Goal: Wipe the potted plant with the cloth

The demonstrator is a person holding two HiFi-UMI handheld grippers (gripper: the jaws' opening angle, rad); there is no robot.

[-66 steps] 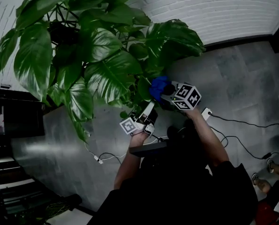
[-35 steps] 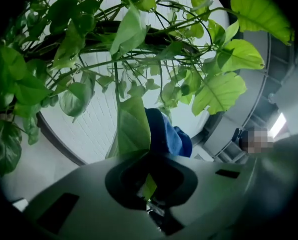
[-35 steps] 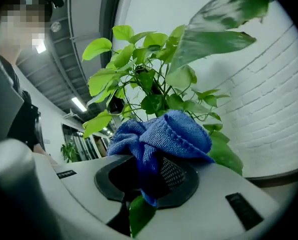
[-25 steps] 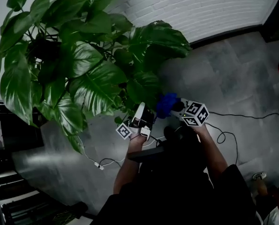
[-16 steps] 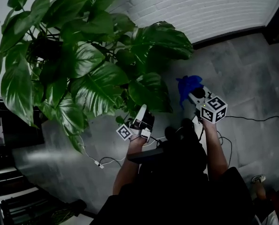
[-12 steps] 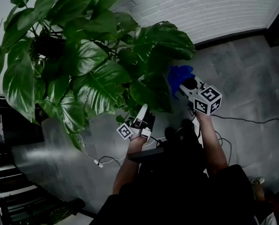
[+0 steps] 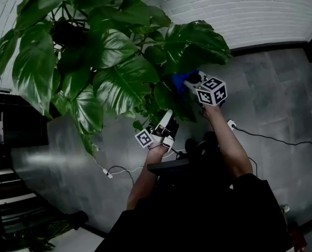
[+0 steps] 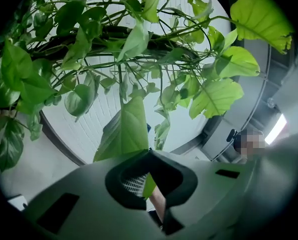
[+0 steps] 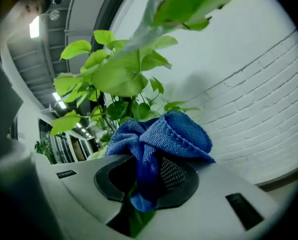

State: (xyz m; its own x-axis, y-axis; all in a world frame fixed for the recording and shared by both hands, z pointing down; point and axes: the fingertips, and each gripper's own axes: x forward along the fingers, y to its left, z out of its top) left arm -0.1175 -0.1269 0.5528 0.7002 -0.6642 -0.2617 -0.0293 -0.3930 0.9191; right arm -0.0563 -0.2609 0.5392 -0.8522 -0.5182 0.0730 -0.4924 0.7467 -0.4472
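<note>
My left gripper [image 7: 167, 121] is pinched shut on a low leaf [image 8: 124, 131] of the potted plant [image 7: 108, 56], my right gripper [image 7: 191, 81] is clamped on the bunched blue cloth [image 7: 180, 81], up against the right-hand foliage, seemingly touching it.

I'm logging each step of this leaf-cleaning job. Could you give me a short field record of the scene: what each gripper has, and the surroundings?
left gripper: shut on one leaf, pinching its end
right gripper: shut on a bunched blue cloth
cloth position: raised at the plant's right-side leaves; contact with a leaf unclear
plant: large, with broad green leaves
backdrop: white brick wall
floor: grey, with cables lying on it
</note>
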